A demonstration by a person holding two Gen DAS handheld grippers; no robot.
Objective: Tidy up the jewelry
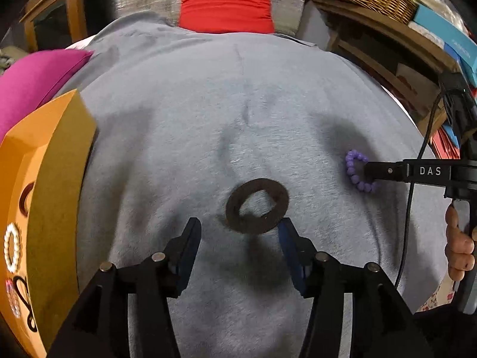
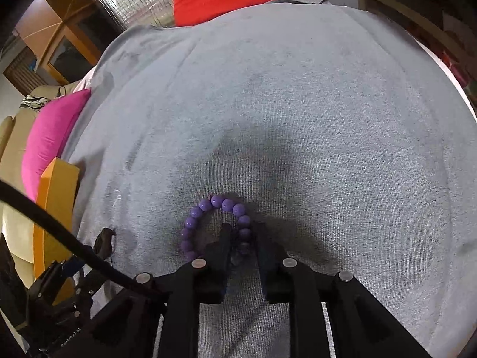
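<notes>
Our right hand-held gripper (image 2: 241, 232) is clenched on the near side of the purple bead bracelet (image 2: 208, 223), one finger inside the loop and one outside, with the rest of the bracelet lying on the grey blanket (image 2: 298, 104). Our left hand-held gripper (image 1: 240, 228) is released, its blue pads (image 1: 190, 238) spread wide just short of the dark flat ring bangle (image 1: 257, 205), which rests flat on the blanket. At the far left stands the orange jewelry box (image 1: 59, 179), already holding a white pearl bracelet (image 1: 12, 247) and some darker pieces. We judge the pick-up step is in hand. Next, the right must lift and carry the beads across to the box; the left needs to tip down over the bangle's rim.
</notes>
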